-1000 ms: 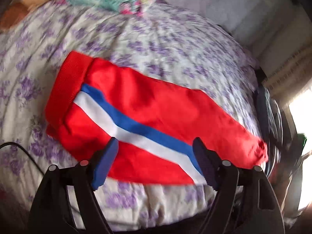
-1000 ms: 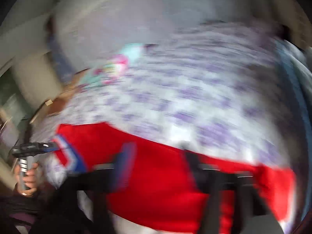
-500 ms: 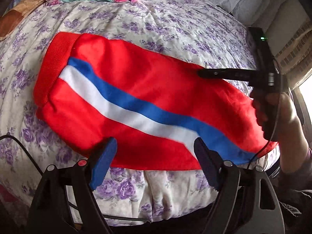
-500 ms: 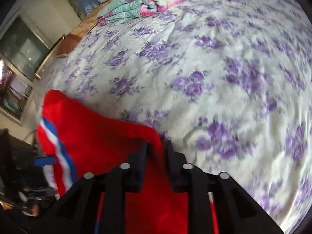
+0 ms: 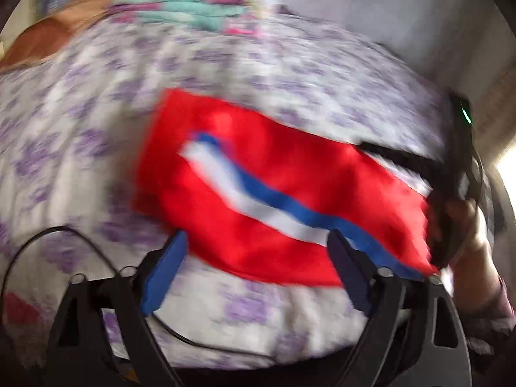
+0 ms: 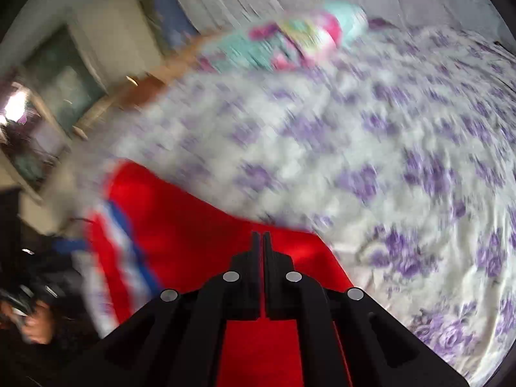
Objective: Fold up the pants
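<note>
Pants (image 5: 283, 200) lie folded lengthwise on the bed (image 5: 96, 122); crosswise fold remains. Right gripper (image 6: 261, 242) pinches the hem. Left gripper (image 5: 254, 258) is opening, nothing between its jaws.

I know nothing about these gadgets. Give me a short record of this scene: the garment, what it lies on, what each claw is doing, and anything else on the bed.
garment: red pants with a white and blue side stripe
surface: bedspread with purple flowers
left claw: jaws opening, nothing between them, at the pants' near edge
right claw: shut on the pants' red fabric
also on bed: folded teal and pink blanket at the far side
picture quality: blurred
</note>
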Demonstrator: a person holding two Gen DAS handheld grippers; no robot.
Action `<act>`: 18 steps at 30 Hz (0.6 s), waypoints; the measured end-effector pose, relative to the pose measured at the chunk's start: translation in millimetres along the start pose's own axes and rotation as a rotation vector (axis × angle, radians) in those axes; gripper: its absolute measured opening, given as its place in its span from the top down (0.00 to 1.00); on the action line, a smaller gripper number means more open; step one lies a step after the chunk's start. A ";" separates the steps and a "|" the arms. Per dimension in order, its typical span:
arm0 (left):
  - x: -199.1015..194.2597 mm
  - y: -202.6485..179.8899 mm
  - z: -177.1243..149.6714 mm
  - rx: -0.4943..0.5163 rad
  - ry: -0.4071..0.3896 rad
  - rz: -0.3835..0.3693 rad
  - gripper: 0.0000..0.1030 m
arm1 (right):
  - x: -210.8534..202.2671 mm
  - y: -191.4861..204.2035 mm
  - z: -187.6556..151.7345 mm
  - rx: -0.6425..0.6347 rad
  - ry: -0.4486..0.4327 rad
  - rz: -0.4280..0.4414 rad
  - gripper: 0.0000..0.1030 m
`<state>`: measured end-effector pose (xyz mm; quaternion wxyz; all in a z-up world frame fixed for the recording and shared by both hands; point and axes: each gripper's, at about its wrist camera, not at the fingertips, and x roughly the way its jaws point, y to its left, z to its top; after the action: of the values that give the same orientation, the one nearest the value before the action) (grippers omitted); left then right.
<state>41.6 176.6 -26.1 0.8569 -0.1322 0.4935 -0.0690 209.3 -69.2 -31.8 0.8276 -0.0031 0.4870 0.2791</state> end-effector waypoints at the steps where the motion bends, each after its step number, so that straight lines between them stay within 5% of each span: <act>1: 18.9 21.6 -0.3 -0.086 0.059 0.024 0.15 | 14.5 -7.0 -4.1 0.035 0.045 -0.022 1.00; 4: 22.2 39.4 -7.9 -0.141 0.047 -0.010 0.18 | 20.2 -22.7 -12.2 0.105 0.012 0.052 0.99; 6: 8.2 32.4 -8.9 -0.132 0.031 -0.028 0.18 | -1.1 -21.5 -17.8 0.146 -0.051 0.090 0.90; 10: -37.3 11.3 -4.8 -0.073 -0.085 -0.019 0.17 | -74.7 -10.8 -44.5 0.136 -0.245 0.156 0.55; 11: -44.6 4.9 -3.5 -0.053 -0.106 -0.020 0.17 | -101.5 -9.6 -60.8 0.138 -0.317 0.142 0.43; 13: -53.0 -10.7 -1.3 -0.015 -0.137 -0.049 0.16 | -142.7 -14.5 -96.2 0.161 -0.430 0.086 0.35; 18: -34.5 -67.1 9.9 0.141 -0.137 -0.127 0.14 | -218.5 -61.7 -213.7 0.442 -0.612 -0.115 0.24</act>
<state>33.7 122.6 27.0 0.8895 -0.1069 0.4185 -0.1488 -14.7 -280.8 15.9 0.9297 0.2318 0.2651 0.1085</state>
